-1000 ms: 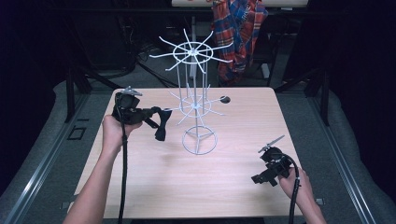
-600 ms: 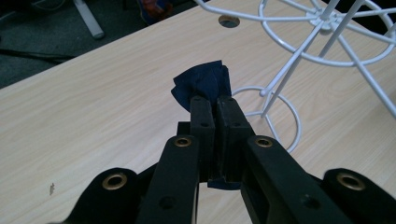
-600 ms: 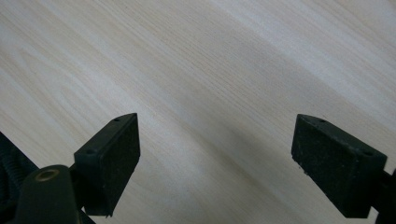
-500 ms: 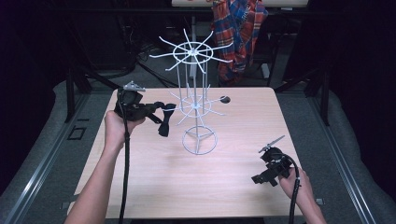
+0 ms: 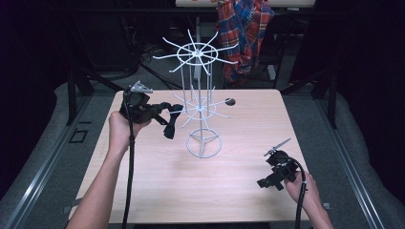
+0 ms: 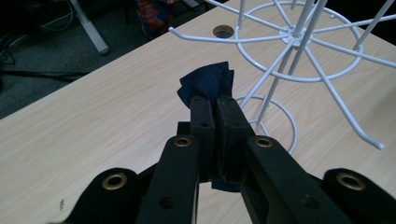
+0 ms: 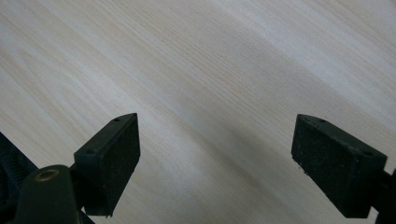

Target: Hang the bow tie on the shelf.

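Currently a white wire rack [image 5: 199, 102] stands mid-table [image 5: 229, 191], well between the two hands: ring base, thin centre post, two tiers of spokes radiating out. A round hole [image 5: 229, 101] in the tabletop sits just behind the rack's lower tier. A plaid cloth [image 5: 243, 28] hangs off the table's far edge in the dark.

The lower-tier spokes point out toward the left gripper [image 5: 165, 114], which is held above the table, left of the rack, jaws aimed at it. In the left gripper view the nearest hooked spoke tip [image 6: 172, 31] sits just past the cloth [image 6: 208, 86], apart from it; the ring base lies right of the jaws.

Left jaws are pressed together on the cloth. It's dark navy, bunched and folded, a crumpled tuft sticking out past the jaw tips, a bit showing below them. In the high view it hangs down from the jaws as a short dark strip, clear of the tabletop.

Right gripper [image 5: 272, 179] rests low at the table's near right corner, well away from the rack. Its jaws stand wide apart, bare wood grain between them.
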`<act>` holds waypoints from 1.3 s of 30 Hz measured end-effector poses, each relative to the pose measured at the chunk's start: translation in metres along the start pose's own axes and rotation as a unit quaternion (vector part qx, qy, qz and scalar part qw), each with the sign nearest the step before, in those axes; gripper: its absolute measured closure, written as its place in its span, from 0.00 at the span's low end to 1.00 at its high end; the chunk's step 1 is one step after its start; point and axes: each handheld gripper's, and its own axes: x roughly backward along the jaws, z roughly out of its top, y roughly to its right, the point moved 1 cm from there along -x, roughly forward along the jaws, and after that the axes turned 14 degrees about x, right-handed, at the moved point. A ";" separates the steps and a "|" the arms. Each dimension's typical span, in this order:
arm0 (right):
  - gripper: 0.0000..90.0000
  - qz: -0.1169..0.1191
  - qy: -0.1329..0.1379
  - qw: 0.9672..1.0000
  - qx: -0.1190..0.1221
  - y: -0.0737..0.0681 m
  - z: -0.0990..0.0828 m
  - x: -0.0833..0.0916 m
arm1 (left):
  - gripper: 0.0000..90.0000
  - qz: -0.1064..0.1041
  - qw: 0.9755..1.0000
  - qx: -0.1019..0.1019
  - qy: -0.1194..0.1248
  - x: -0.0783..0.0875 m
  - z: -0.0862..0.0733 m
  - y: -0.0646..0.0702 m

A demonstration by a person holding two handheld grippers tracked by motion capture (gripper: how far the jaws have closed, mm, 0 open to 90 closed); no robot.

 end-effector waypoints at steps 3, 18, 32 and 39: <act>0.17 0.003 0.006 1.000 -0.005 -0.001 0.000 -0.001 | 0.96 0.007 1.000 -0.007 -0.002 -0.002 0.001 0.005; 0.17 0.001 -0.002 1.000 -0.003 0.000 0.000 0.000 | 0.96 0.017 1.000 -0.026 0.006 -0.011 0.001 0.023; 0.17 0.001 -0.007 1.000 -0.001 0.001 -0.001 -0.001 | 0.96 0.022 0.999 -0.047 -0.001 -0.028 -0.006 0.033; 0.17 0.001 -0.007 1.000 0.000 0.001 -0.001 -0.001 | 0.97 0.015 0.999 -0.051 -0.007 -0.031 -0.007 0.034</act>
